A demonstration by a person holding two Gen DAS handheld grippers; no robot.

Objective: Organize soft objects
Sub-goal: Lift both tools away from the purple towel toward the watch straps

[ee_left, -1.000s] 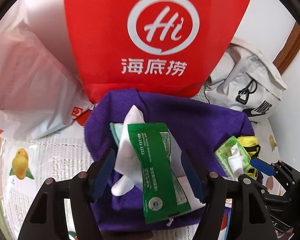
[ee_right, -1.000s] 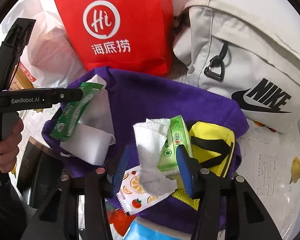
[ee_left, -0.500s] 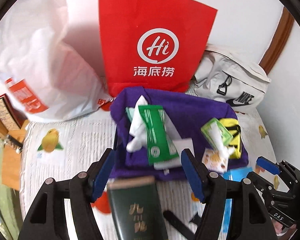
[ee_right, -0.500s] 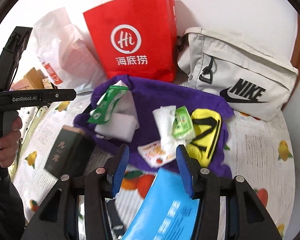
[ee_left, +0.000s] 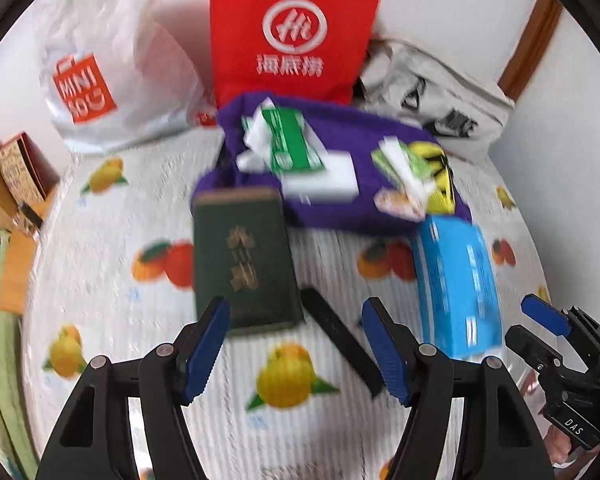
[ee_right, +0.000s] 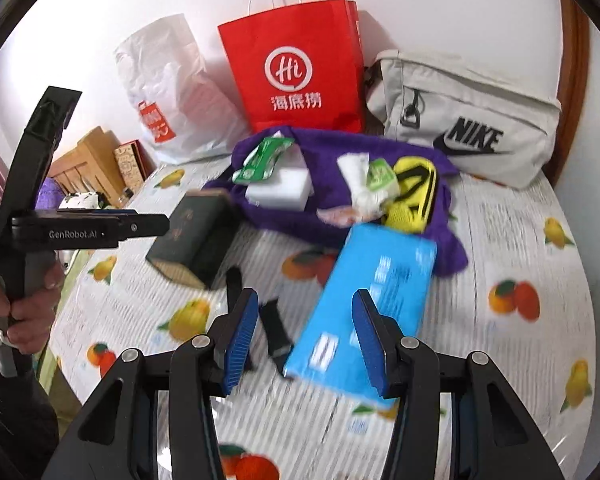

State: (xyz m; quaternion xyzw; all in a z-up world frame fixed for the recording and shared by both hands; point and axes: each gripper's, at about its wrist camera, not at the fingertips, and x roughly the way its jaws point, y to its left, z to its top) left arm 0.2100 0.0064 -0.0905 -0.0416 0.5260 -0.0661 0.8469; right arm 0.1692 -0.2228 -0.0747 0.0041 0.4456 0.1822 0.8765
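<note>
A purple towel [ee_left: 340, 204] [ee_right: 332, 160] lies on the fruit-print bed cover. On it rest a green wipes packet [ee_left: 292, 144] [ee_right: 260, 160], a white block [ee_left: 332, 182] [ee_right: 280, 186], a small green tissue pack [ee_left: 404, 164] [ee_right: 380, 174] with crumpled tissue, and a yellow pouch [ee_left: 440, 184] [ee_right: 414, 192]. A blue tissue pack [ee_left: 456, 280] [ee_right: 372, 288] lies in front of the towel. My left gripper [ee_left: 294, 308] hangs open and empty, back from the towel. My right gripper [ee_right: 305, 300] is open above the blue pack's near end, holding nothing.
A dark green box [ee_left: 244, 260] [ee_right: 196, 236] and a black strap [ee_left: 340, 332] [ee_right: 274, 328] lie near the grippers. Behind the towel stand a red paper bag [ee_left: 296, 32], a white plastic bag [ee_left: 100, 72] and a grey Nike bag [ee_right: 468, 124]. Wooden furniture [ee_right: 88, 164] borders the left.
Both grippers have pulled back and up from the towel, jaws unchanged. The green box, black strap and blue pack have come into view. The things on the towel have stayed in place.
</note>
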